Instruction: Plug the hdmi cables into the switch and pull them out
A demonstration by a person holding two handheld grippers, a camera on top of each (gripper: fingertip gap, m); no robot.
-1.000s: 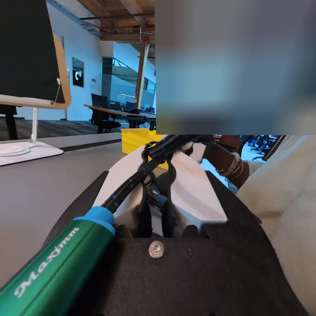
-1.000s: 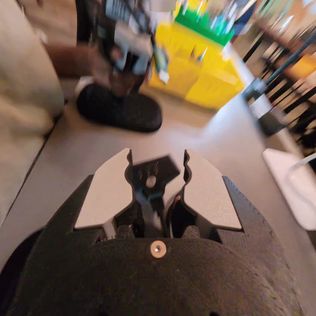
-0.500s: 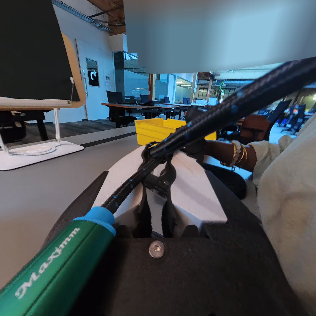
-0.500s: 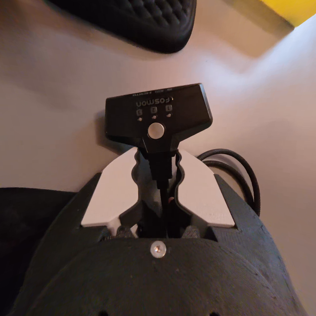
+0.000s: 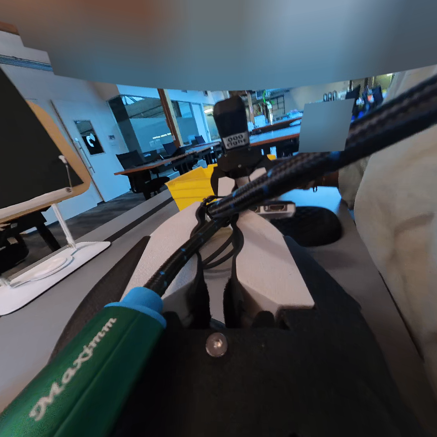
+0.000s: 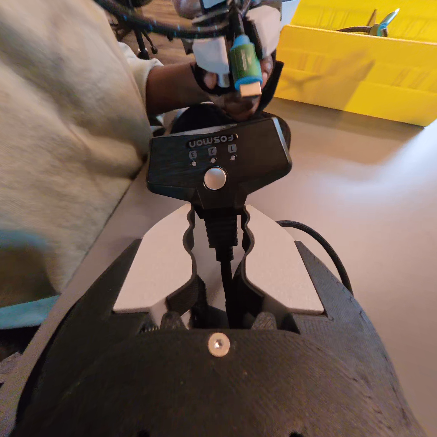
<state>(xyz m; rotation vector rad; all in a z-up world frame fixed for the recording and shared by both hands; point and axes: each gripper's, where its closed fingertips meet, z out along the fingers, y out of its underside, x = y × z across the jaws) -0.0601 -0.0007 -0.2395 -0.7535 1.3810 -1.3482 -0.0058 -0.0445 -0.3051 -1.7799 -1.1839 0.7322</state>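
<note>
Grey table [image 6: 343, 170] — one switch [image 6: 217, 160], one plug [image 6: 246, 63]

- We see white brand lettering along the green plug [image 5: 78, 369] of the hdmi cable [image 5: 179, 256], at 7 o'clock.
- We see a pale brand mark and three numbered marks on the black switch [image 6: 217, 160], at 12 o'clock.
- We see a white printed label [image 5: 235, 140] on a black housing [image 5: 228, 115], at 12 o'clock.
- We see a dark sign [image 5: 91, 140] with a white symbol, at 10 o'clock.
</note>
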